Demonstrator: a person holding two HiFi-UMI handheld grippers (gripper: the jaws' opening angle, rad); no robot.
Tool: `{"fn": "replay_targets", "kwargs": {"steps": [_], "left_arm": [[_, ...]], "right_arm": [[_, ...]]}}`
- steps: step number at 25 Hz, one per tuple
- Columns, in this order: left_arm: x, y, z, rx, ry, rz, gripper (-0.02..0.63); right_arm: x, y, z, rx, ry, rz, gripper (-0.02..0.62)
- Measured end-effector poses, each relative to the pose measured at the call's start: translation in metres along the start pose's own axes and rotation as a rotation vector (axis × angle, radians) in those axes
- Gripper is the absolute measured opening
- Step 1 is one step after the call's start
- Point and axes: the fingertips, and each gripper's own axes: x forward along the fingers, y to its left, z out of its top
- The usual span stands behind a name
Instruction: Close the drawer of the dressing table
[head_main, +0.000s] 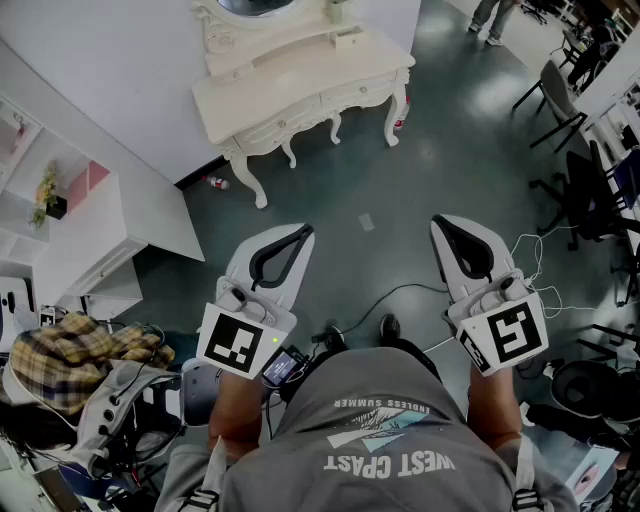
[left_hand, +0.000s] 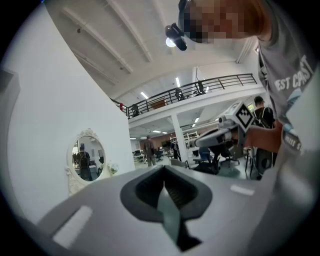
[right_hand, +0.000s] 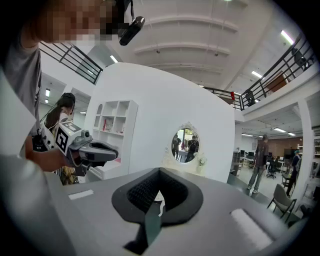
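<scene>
The cream dressing table (head_main: 300, 80) stands against the white wall, far ahead of me across the grey floor. Its drawer fronts (head_main: 285, 118) face me, and I cannot tell from here how far any drawer stands out. Its oval mirror (left_hand: 86, 159) also appears small in the right gripper view (right_hand: 186, 145). My left gripper (head_main: 303, 233) and right gripper (head_main: 441, 222) are held out level, side by side, well short of the table. Both are shut with nothing between the jaws, as the left gripper (left_hand: 164, 170) and right gripper (right_hand: 160, 172) show in their own views.
A white shelf unit (head_main: 100, 240) stands at the left, with a plaid cloth (head_main: 70, 350) on a chair below it. Office chairs (head_main: 560, 100) crowd the right side. A small bottle (head_main: 217, 183) lies by the table's leg, and cables (head_main: 400, 290) run over the floor near my feet.
</scene>
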Motion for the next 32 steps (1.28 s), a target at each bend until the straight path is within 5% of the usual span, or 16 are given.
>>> {"fn": "replay_targets", "kwargs": {"steps": [21,27,32], "left_arm": [[-0.021,0.010,0.006,-0.001,-0.034,-0.028,0.003],[0.012,0.010,-0.009,-0.001,-0.007,0.007,0.003],[0.070,0.063,-0.019,-0.001,0.035,0.063,0.003]], "right_arm": [[-0.001,0.020,0.018,0.019,-0.007,-0.029,0.000],[0.015,-0.022,-0.001,0.092,-0.052,0.007,0.000],[0.085,-0.078,-0.006,0.093,-0.048,0.043,0.000]]}}
